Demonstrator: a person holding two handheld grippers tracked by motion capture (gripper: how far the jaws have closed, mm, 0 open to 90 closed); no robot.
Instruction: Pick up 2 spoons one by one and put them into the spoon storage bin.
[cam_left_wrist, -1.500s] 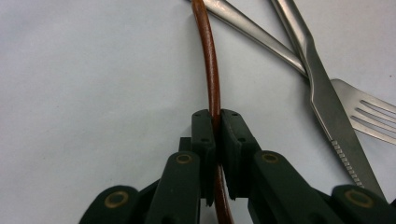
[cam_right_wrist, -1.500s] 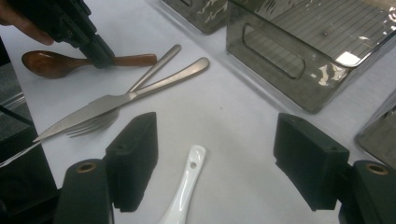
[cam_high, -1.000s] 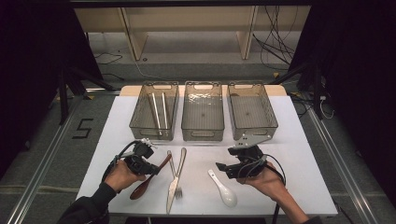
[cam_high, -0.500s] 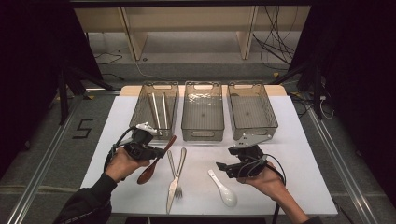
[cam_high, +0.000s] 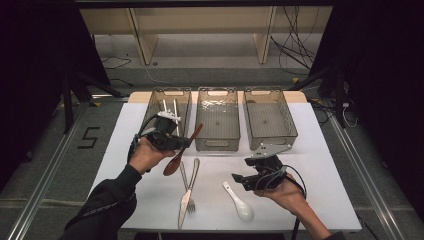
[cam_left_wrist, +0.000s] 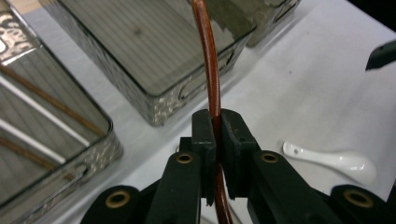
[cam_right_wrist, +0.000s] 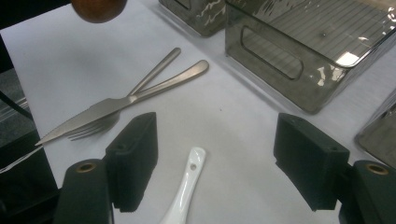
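Left gripper (cam_high: 181, 142) clamped tight on the wooden spoon (cam_high: 181, 151) at mid-handle, lifted clear of the white table (cam_high: 330, 190), bowl hanging low, handle tip near the middle bin (cam_high: 217, 120). Right gripper (cam_right_wrist: 215, 158) wide apart, nothing held, hovering over the white ceramic spoon (cam_right_wrist: 184, 191), near the knife (cam_right_wrist: 116, 105) and fork (cam_right_wrist: 88, 130)

Three bins stand in a row along the far side of your table (cam_high: 325, 200): the left bin (cam_high: 150, 117) holds chopsticks (cam_high: 170, 109), with the middle bin (cam_high: 217, 145) and the right bin (cam_high: 290, 132) beside it. Nearer you, a knife (cam_high: 186, 197) lies across a fork (cam_high: 192, 202), and a soup spoon (cam_high: 239, 202) lies to their right. Your left gripper (cam_high: 182, 142) holds a wooden spoon (cam_high: 175, 162) above the table, before the left bin. Your right gripper (cam_high: 240, 181) sits just right of the soup spoon's handle.
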